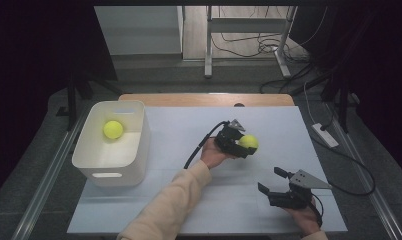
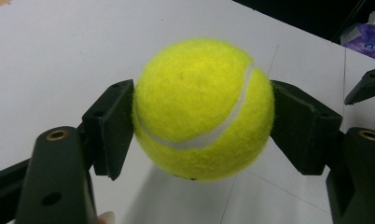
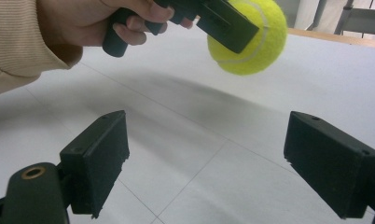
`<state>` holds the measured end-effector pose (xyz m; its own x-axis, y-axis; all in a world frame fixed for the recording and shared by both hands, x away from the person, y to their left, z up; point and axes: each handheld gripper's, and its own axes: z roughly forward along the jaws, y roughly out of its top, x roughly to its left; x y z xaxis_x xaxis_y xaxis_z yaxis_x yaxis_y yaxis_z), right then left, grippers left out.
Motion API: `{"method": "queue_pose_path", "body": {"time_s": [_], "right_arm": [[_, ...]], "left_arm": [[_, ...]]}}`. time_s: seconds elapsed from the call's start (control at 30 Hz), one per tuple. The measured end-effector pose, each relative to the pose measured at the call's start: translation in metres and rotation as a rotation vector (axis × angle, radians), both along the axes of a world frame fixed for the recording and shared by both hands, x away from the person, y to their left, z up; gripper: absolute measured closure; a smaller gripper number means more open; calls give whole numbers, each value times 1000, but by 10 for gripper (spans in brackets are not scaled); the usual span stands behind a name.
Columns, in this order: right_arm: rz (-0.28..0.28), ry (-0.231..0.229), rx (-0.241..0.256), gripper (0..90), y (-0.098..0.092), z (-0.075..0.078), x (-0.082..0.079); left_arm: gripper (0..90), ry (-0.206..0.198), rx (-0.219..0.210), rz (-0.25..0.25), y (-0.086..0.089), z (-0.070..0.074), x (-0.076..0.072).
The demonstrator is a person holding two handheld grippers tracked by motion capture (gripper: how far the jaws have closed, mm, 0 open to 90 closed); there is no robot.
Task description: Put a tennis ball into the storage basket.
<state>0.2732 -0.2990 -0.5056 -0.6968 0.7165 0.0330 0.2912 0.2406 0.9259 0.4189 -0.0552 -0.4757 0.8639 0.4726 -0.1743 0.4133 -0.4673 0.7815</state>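
Note:
A yellow tennis ball [image 1: 248, 142] is held above the white table cover near the middle, clamped between the pads of my left gripper [image 1: 244, 145]. In the left gripper view the tennis ball [image 2: 202, 109] is squeezed between both black pads, lifted off the surface with its shadow below. The right gripper view shows that same tennis ball [image 3: 251, 35] up high in the other gripper. A second tennis ball [image 1: 113, 129] lies inside the white bin [image 1: 91, 162] at the left. My right gripper [image 1: 272, 181] rests open at the front right, nothing between its pads [image 3: 99, 156].
The white cover [image 1: 199, 200] spans the table, with a wooden edge [image 1: 209, 99] at the back. A power strip and cables [image 1: 325, 134] lie off the right side. Dark floor and table legs stand behind.

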Motion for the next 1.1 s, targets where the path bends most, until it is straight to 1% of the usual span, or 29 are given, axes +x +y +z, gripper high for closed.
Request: {"method": "queue_pose_path", "body": {"time_s": [0.03, 0.17, 0.23, 0.37, 0.4, 0.53, 0.7, 0.73, 0.8, 0.93, 0.97, 1.1], "right_arm": [[0, 1, 1, 137, 0, 0, 0], [1, 1, -2, 138, 1, 0, 0], [2, 1, -3, 137, 1, 0, 0], [3, -2, -2, 138, 2, 0, 0], [3, -1, -2, 138, 2, 0, 0], [6, -3, -3, 138, 2, 0, 0], [4, -2, -3, 138, 2, 0, 0], [3, -3, -3, 138, 2, 0, 1], [2, -3, -4, 137, 2, 0, 1], [2, -3, -3, 138, 4, 0, 1], [3, -3, -3, 138, 4, 0, 1], [7, -3, -4, 138, 6, 0, 1]], "left_arm": [[279, 2, -4, 7, 2, 0, -1], [279, -10, -1, 27, 12, 3, -2], [279, -10, -1, 29, 13, 3, -2], [279, -28, 8, 43, 23, 7, -4], [279, -25, -1, 50, 24, 8, -4], [279, -34, 0, 60, 31, 11, -6], [279, -45, -20, 79, 47, 14, -12], [279, -45, -20, 79, 47, 14, -12], [279, -47, -27, 90, 57, 16, -14], [279, -49, -33, 98, 63, 18, -16], [279, -53, -40, 107, 67, 19, -18], [279, -68, -49, 114, 79, 25, -24]]}}
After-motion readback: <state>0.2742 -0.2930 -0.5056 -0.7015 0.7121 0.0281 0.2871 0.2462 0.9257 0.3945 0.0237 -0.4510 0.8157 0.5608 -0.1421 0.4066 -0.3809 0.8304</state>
